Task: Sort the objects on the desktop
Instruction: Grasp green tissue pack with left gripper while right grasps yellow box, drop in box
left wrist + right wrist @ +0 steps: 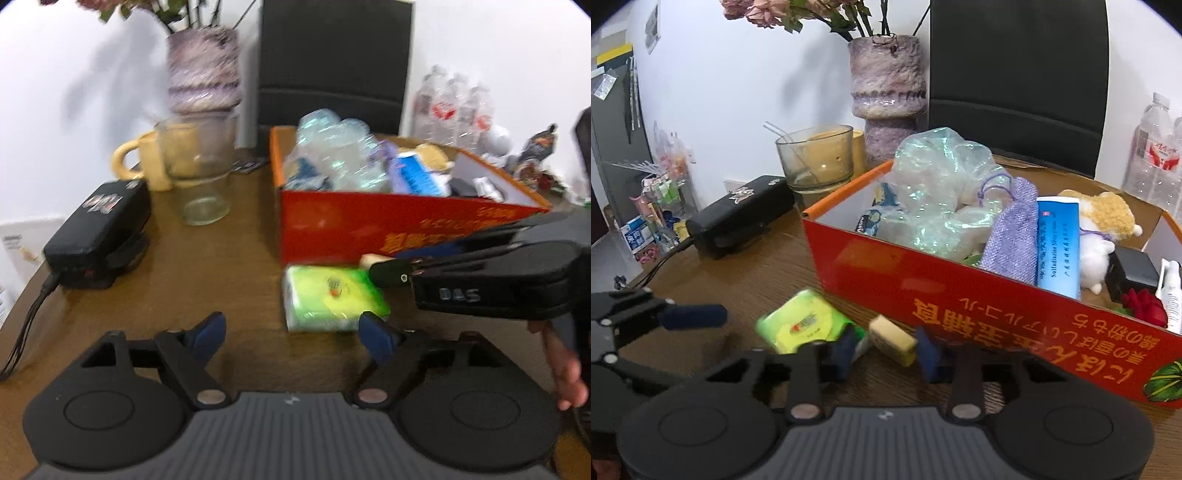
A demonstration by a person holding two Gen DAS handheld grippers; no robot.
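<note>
Because the box (886, 284) already holds the sorted odds and ends, a crumpled bag, a pouch, a tube carton and a plush toy, the two things left loose on the table (221, 266) lie just before its red front wall. They are a pale block (892, 339) and a green tissue pack (332, 302), and they sit side by side, the block nearer the wall.

The right gripper (886, 354) points down at the block with its jaws drawn in close on either side. I judge the block gripped, though blur hides whether both pads truly press. Coming at it from the open table side leaves a clear lift over the wall.

The left gripper (291, 332) hangs low over the table with its jaws spread wide and empty. The tissue pack lies just ahead of its right finger, not between the two, so this gripper seems to wait its turn, wide enough for the pack.
</note>
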